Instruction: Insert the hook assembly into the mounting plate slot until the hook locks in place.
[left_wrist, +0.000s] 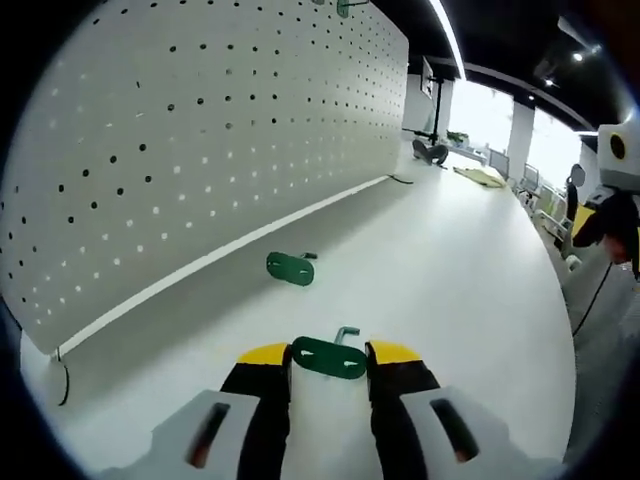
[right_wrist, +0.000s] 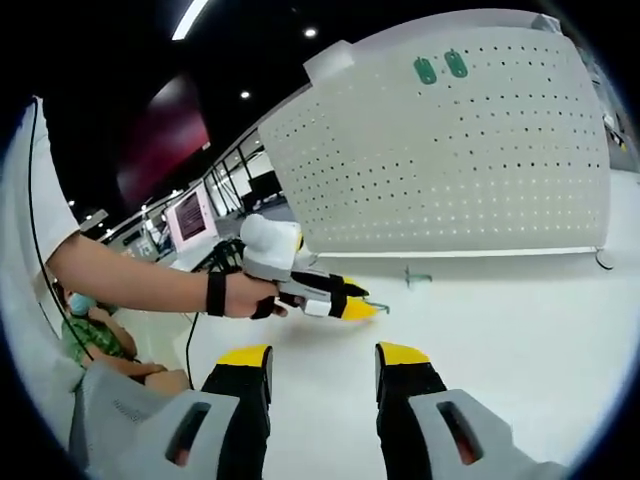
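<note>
Left gripper view: the left tongs (left_wrist: 328, 358) rise from 6 o'clock with yellow tips and are clamped on a green mounting plate (left_wrist: 329, 357), which sits flat between the two jaws just above the white tabletop (left_wrist: 450, 270). A small hook (left_wrist: 347, 331) projects from the far edge of this plate. A second green plate (left_wrist: 290, 267) lies on the tabletop toward 12 o'clock of the tongs, near the foot of the white pegboard (left_wrist: 200, 130). The pegboard stands upright across the 9 to 12 o'clock area. At its top edge, near 12 o'clock, a green part (left_wrist: 347, 6) is mounted. At 3 o'clock a person's hand holds the other gripper.

Right gripper view: the right tongs (right_wrist: 320, 362) rise from 6 o'clock with jaws apart and nothing between them. Toward 11 o'clock of them, a person's hand (right_wrist: 245, 294) holds the left tongs (right_wrist: 352, 306) low over the tabletop. The pegboard (right_wrist: 450, 160) occupies the 12 to 3 o'clock area, with two green plates (right_wrist: 440, 68) fixed side by side near its top. A small hook part (right_wrist: 416, 276) lies on the tabletop near the pegboard's base.
</note>
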